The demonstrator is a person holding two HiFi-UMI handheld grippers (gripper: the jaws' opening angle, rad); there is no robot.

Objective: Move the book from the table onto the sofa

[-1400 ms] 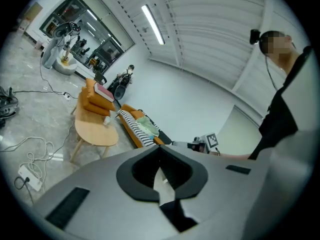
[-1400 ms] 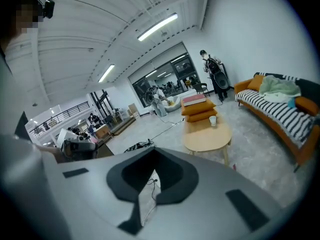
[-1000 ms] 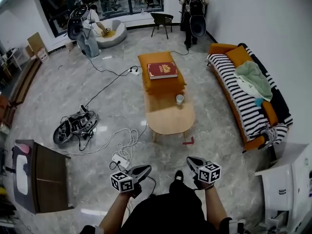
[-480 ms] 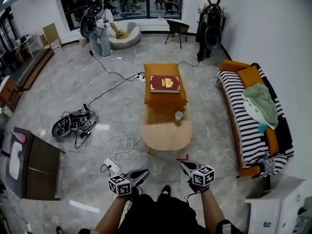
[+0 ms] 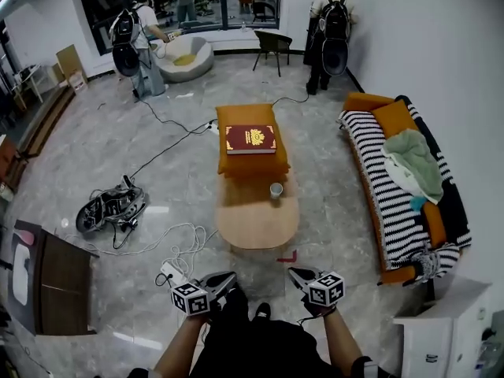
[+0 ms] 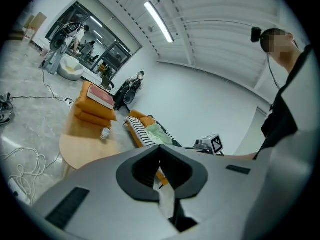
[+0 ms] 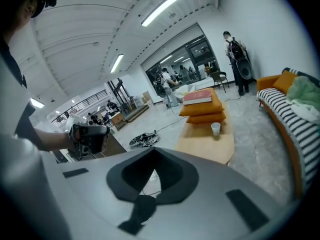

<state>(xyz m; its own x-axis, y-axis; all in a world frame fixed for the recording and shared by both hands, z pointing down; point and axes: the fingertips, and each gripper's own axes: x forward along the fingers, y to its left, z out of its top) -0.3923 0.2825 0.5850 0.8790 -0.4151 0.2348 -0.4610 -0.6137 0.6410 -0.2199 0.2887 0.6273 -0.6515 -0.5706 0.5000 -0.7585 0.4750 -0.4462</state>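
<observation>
A dark red book [image 5: 250,139] lies on orange cushions [image 5: 252,157] stacked at the far end of a low oval wooden table [image 5: 257,220]; the book [image 6: 100,96] [image 7: 197,97] also shows in both gripper views. The striped sofa [image 5: 398,187] with orange pillows and a green cloth stands at the right. My left gripper [image 5: 224,278] and right gripper [image 5: 297,274] are held low near the person's body, well short of the table. Both are shut with nothing between their jaws.
A white paper cup [image 5: 276,190] stands on the table in front of the cushions. Cables and a power strip [image 5: 175,272] lie on the floor at left, beside a pile of gear [image 5: 109,209]. A dark cabinet [image 5: 47,280] is at far left, a white unit [image 5: 441,329] at lower right. Two people stand far back.
The view has advanced toward the table; the table and book sit lower and nearer in the head view. Both grippers stay shut and move forward with the person.
</observation>
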